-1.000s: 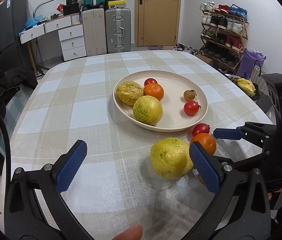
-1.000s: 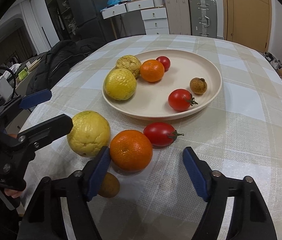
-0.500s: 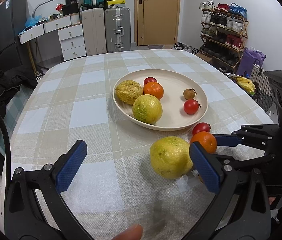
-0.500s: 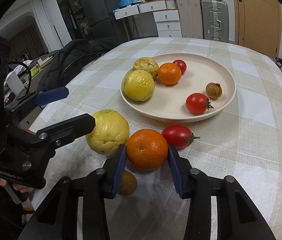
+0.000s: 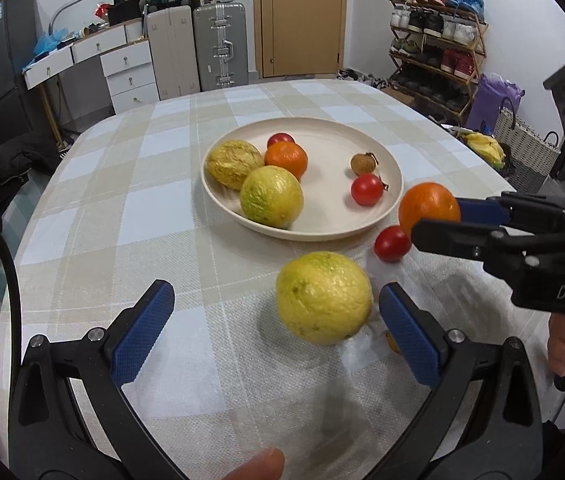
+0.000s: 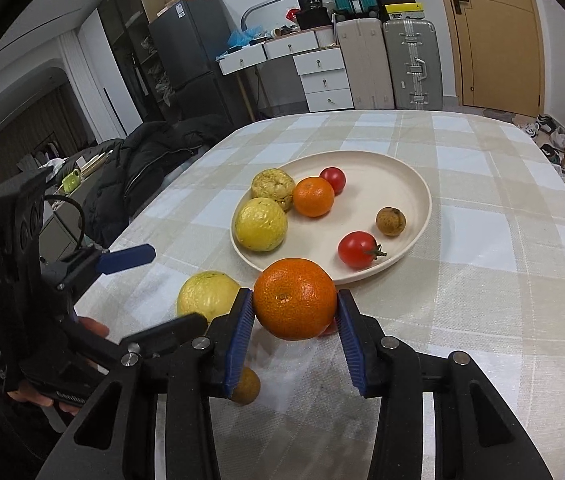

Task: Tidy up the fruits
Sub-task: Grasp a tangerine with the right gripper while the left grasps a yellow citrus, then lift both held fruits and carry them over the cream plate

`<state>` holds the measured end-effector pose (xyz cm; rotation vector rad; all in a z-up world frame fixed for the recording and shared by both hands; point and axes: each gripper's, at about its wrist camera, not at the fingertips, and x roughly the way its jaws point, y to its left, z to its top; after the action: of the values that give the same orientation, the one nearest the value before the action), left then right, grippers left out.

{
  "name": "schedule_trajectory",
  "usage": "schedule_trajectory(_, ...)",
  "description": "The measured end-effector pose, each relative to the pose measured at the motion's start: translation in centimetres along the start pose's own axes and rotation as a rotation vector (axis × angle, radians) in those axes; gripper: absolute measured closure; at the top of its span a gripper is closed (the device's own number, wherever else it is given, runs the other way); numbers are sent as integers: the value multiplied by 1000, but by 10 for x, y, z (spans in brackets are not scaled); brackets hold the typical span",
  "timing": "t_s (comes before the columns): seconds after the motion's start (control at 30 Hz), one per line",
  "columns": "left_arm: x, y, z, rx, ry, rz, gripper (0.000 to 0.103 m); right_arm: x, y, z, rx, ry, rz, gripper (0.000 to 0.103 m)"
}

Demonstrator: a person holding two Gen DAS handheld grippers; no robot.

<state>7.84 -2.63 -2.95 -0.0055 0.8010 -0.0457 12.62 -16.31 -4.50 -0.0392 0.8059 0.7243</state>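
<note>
Right wrist view: the right claw [image 6: 294, 322] is pinched on the orange [image 6: 294, 304], one blue pad against each side, and the fruit is held clear of the surface [image 6: 482, 280]. The plate [image 6: 422, 216] lies directly ahead of this claw, along its pointing line, with its near rim just beyond the orange. Free space is seen at the plate's centre, between the yellow citrus [image 6: 260, 224] and the tomato [image 6: 356, 250]. The carry is judged to be a short forward move over the rim (the right hand is plainly the nearer one). The left claw [image 5: 270, 328] is spread wide and holds nothing; the large yellow fruit [image 5: 324, 298] rests on the surface between its pads, nearer the right-hand one.
</note>
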Motion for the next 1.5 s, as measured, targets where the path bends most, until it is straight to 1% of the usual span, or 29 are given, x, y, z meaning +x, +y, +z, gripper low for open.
schedule_trajectory(0.3, 11, -3, -3, -21, 12, -16, 1, 0, 2, -1, -16, 3, 0, 60)
schedule_trajectory(0.33, 13, -3, -3, -28, 14, -20, 3, 0, 2, -1, -18, 3, 0, 60)
schedule_trajectory(0.4, 16, -2, -4, -37, 25, -33, 8, 0, 2, -2, -17, 2, -1, 60)
schedule_trajectory(0.47, 18, -2, -4, -37, 33, -58, 17, 0, 2, -2, -18, 1, -1, 60)
schedule_trajectory(0.5, 19, -3, -4, -34, 36, -69, 19, 0, 2, -2, -17, 0, -2, 60)
schedule_trajectory(0.57, 20, -5, -5, -25, 42, -89, 29, -1, 1, -1, -15, -1, -2, 60)
schedule_trajectory(0.6, 21, -7, -5, -21, 47, -100, 32, -1, 1, -1, -14, -2, -2, 60)
schedule_trajectory(0.67, 22, -9, -5, -15, 61, -127, 45, -1, 1, -1, -15, -1, -2, 60)
schedule_trajectory(0.73, 24, -12, -6, -12, 76, -148, 50, 0, 1, -1, -18, -1, -1, 60)
schedule_trajectory(1.0, 20, -14, -7, -4, 53, -144, 51, -2, 1, -2, -18, -3, -2, 60)
schedule_trajectory(1.23, 6, -13, -2, -2, -9, -142, 51, -2, -1, -1, -13, -10, -9, 60)
schedule_trajectory(1.5, -8, -4, 3, -24, -59, -137, 51, -6, -7, 0, -4, -27, -22, 60)
